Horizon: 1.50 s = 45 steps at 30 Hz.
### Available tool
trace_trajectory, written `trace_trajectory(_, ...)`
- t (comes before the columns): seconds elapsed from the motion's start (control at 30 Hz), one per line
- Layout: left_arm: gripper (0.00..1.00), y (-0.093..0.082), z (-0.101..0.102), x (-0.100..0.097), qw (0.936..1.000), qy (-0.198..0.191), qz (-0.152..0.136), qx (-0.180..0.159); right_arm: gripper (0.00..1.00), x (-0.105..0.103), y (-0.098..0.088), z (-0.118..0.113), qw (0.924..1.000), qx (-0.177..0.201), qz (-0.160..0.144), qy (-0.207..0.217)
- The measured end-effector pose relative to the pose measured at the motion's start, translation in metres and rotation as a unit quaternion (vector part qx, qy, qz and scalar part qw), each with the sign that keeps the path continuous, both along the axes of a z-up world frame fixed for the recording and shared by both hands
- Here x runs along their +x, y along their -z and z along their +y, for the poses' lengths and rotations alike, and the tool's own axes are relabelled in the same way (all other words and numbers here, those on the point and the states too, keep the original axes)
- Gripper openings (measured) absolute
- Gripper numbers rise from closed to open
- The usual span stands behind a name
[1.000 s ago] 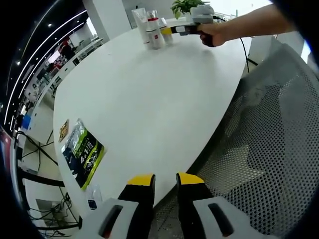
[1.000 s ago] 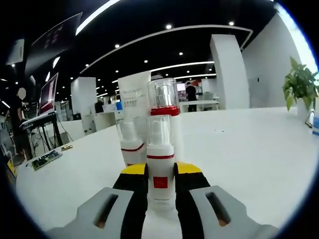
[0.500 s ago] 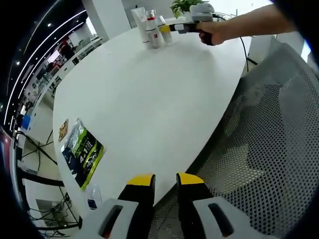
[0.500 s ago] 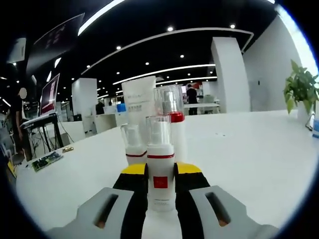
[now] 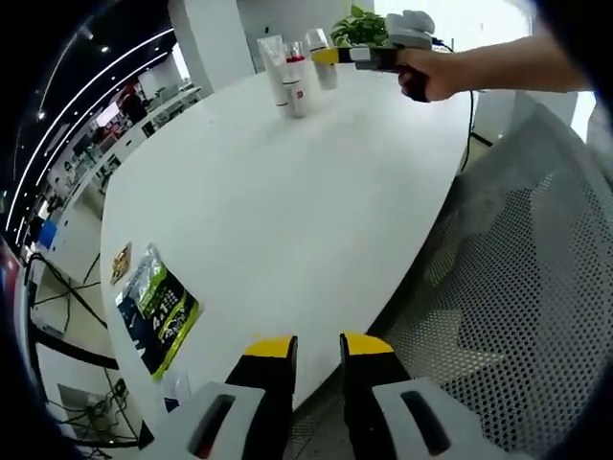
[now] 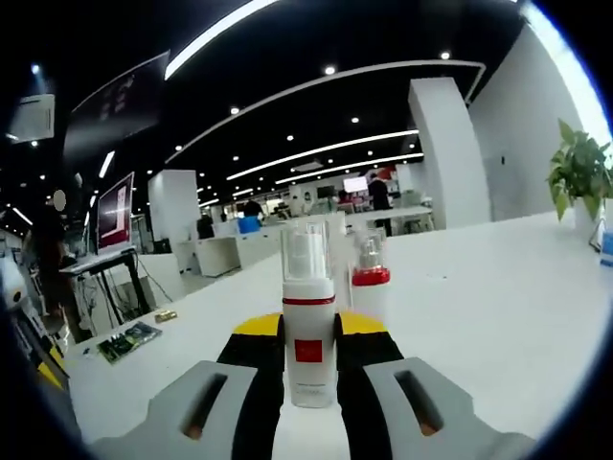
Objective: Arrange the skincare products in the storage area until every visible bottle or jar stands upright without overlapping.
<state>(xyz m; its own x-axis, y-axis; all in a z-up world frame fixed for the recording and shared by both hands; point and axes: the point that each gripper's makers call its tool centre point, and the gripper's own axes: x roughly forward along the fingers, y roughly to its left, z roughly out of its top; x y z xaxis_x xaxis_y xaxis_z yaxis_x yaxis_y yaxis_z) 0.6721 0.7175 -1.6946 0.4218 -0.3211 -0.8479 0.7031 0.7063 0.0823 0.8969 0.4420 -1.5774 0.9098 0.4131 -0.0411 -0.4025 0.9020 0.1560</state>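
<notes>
Right gripper (image 6: 309, 359) is pinching a pump bottle (image 6: 308, 326) upright between its jaws, long axis vertical, centre of the right gripper view. Second red-collared bottle (image 6: 369, 287) stands just behind, right of it. Remaining bottles (image 5: 284, 72) cluster upper centre in the left gripper view, well apart from the left gripper (image 5: 313, 353), jaws slightly spread, empty, at the desk (image 5: 287, 220) edge. Right is nearer. No containers.

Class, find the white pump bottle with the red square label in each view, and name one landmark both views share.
Left gripper view: pump bottle far, top centre, at the right gripper.
Right gripper view: bottle centre, between the fingers.
Shared landmark: potted plant.
</notes>
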Motion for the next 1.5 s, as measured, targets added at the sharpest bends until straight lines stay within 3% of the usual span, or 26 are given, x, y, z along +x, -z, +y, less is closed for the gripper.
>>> trace_trajectory(0.1,0.20,-0.007,-0.005,0.004,0.9997,-0.001,-0.017,-0.020,0.18,-0.014,-0.013,0.019,0.9996,0.020,-0.001,-0.018)
trace_trajectory(0.17,0.20,-0.011,-0.007,0.005,0.9992,-0.003,-0.025,-0.031,0.18,-0.022,-0.020,0.031,0.9996,0.008,-0.006,-0.028)
trace_trajectory(0.23,0.20,-0.016,-0.009,0.007,0.9986,-0.004,-0.033,-0.040,0.18,-0.029,-0.028,0.043,0.9989,0.024,-0.007,-0.038)
trace_trajectory(0.5,0.23,-0.036,-0.015,0.017,0.9942,-0.018,-0.064,-0.084,0.18,-0.053,-0.052,0.083,0.9963,0.026,-0.013,-0.081)
trace_trajectory(0.63,0.26,-0.044,-0.019,0.019,0.9912,-0.021,-0.078,-0.106,0.18,-0.069,-0.055,0.109,0.9924,0.017,-0.012,-0.121)
trace_trajectory(0.7,0.27,-0.054,-0.028,0.019,0.9857,-0.017,-0.088,-0.143,0.18,-0.077,-0.056,0.121,0.9913,0.014,-0.011,-0.130)
trace_trajectory(0.97,0.33,-0.076,-0.040,0.017,0.9730,-0.008,-0.108,-0.204,0.18,-0.112,-0.062,0.171,0.9830,0.042,0.000,-0.179)
trace_trajectory(1.17,0.38,-0.086,-0.038,0.023,0.9664,-0.017,-0.131,-0.220,0.18,-0.142,-0.062,0.209,0.9703,0.060,0.019,-0.234)
trace_trajectory(1.23,0.39,-0.091,-0.040,0.023,0.9626,-0.015,-0.138,-0.232,0.18,-0.146,-0.062,0.213,0.9692,0.064,0.023,-0.237)
trace_trajectory(1.5,0.39,-0.097,-0.041,0.024,0.9579,-0.018,-0.145,-0.247,0.18,-0.165,-0.056,0.235,0.9601,0.059,0.039,-0.271)
